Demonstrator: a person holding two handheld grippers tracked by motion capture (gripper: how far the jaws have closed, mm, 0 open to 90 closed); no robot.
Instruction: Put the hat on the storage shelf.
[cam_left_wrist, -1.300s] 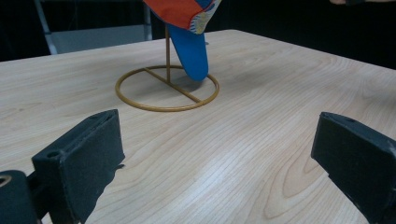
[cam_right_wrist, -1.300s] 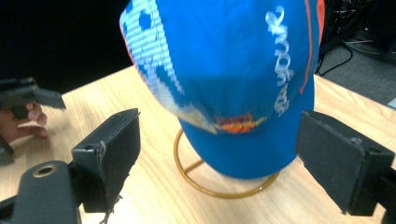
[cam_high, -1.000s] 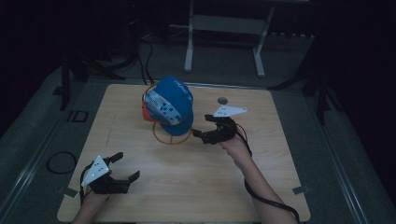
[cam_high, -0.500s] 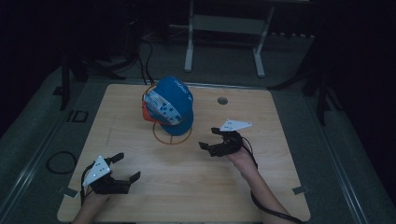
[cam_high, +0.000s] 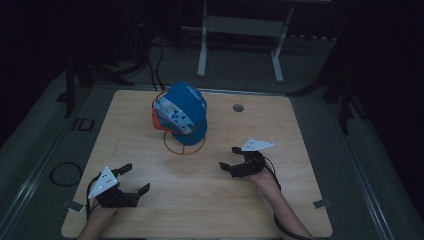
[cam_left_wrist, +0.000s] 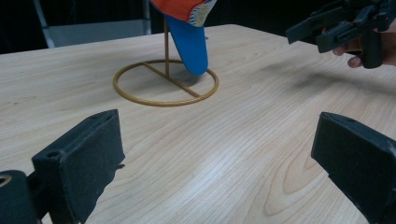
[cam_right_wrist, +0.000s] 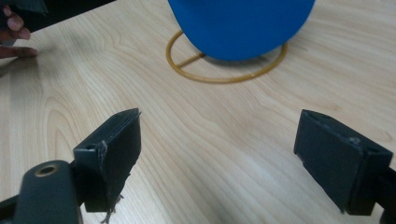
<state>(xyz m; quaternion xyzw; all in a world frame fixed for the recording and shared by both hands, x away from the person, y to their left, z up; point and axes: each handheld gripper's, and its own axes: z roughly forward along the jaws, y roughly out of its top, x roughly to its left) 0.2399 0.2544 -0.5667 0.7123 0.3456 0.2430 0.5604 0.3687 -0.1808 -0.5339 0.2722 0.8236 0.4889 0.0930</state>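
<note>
A blue fabric baseball cap with an orange and patterned panel (cam_high: 181, 111) hangs on a thin brass-coloured wire stand with a ring base (cam_high: 184, 145), at about twelve o'clock on the pale wooden table (cam_high: 300, 130). The right gripper (cam_high: 235, 161) hovers at the cap's four o'clock, jaws spread and empty. The left gripper (cam_high: 135, 179) waits at seven o'clock, jaws likewise spread. Judging by this, hanging the cap looks finished; only clearing the hands away seems left.
</note>
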